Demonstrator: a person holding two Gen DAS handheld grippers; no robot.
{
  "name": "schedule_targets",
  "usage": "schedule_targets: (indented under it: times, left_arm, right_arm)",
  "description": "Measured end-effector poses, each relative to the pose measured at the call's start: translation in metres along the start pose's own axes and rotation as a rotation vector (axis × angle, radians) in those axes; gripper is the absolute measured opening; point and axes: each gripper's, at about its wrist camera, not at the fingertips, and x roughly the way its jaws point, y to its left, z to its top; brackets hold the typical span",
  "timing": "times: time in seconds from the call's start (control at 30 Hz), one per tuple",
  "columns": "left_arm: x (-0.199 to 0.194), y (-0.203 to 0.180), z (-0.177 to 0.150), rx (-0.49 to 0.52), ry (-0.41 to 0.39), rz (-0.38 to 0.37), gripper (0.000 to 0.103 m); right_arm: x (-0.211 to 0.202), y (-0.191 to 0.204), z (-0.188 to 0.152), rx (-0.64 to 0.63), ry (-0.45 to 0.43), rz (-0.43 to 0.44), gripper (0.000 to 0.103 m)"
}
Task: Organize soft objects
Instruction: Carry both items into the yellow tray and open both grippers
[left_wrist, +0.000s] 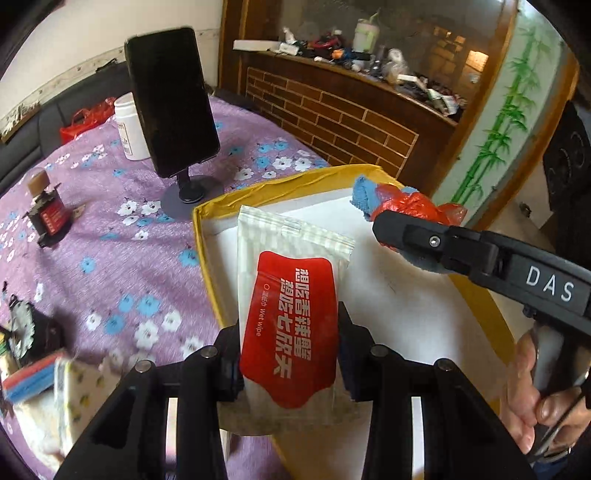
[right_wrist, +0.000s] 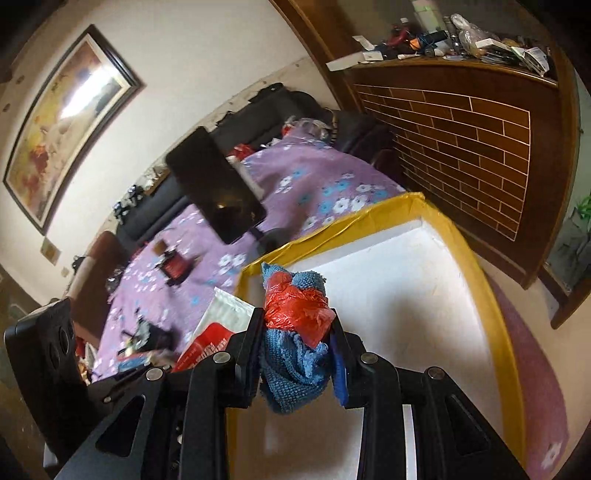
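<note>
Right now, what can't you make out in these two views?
- Box floor, left wrist: near part hidden by the wet wipe pack and left gripper.
- Blue cloth with red plastic bag, right wrist: lower end hidden behind the right gripper.
- Stack at bottom left, left wrist: blurred, cut by the edge.
- Shelf clutter, right wrist: too small.

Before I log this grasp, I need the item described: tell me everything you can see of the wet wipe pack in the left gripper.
The wet wipe pack is a flat, soft plastic pouch, white with faint stripes, bearing a large red label with white Chinese characters and the words "Wet wipe". Its sealed top edge points away from the camera. The left gripper is shut on its lower half, holding it over the yellow-rimmed box with the white inside. It looks unopened and slightly creased.
</note>
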Motion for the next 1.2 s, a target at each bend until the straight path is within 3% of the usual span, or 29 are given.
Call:
schedule_targets:
  times: [0.37,0.57,0.67,0.77,0.9,1.07,1.2]
  left_arm:
    - [0.045,-0.004,0.021,-0.025,0.042,0.043,0.038]
    - [0.055,-0.005,0.021,-0.020,0.049,0.051,0.044]
    - [0.055,-0.004,0.024,-0.029,0.040,0.051,0.056]
    - [0.050,-0.003,0.026,-0.031,0.015,0.055,0.066]
    - [0.044,-0.001,0.027,-0.038,0.015,0.038,0.067]
    - [0.031,-0.003,0.023,-0.036,0.006,0.030,0.068]
    - [0.011,-0.001,0.015,-0.050,-0.026,0.016,0.068]
  right_arm:
    - [0.048,-0.026,0.021,0.037,0.083,-0.053,0.033]
    - [0.060,-0.025,0.021,0.024,0.095,-0.078,0.035]
    - [0.065,-0.023,0.023,0.020,0.099,-0.085,0.035]
    - [0.063,-0.023,0.023,0.021,0.103,-0.076,0.036]
    - [0.054,-0.020,0.023,0.014,0.083,-0.087,0.055]
    - [0.038,-0.014,0.020,0.010,0.069,-0.088,0.058]
    - [0.012,0.000,0.014,-0.036,0.008,-0.201,0.058]
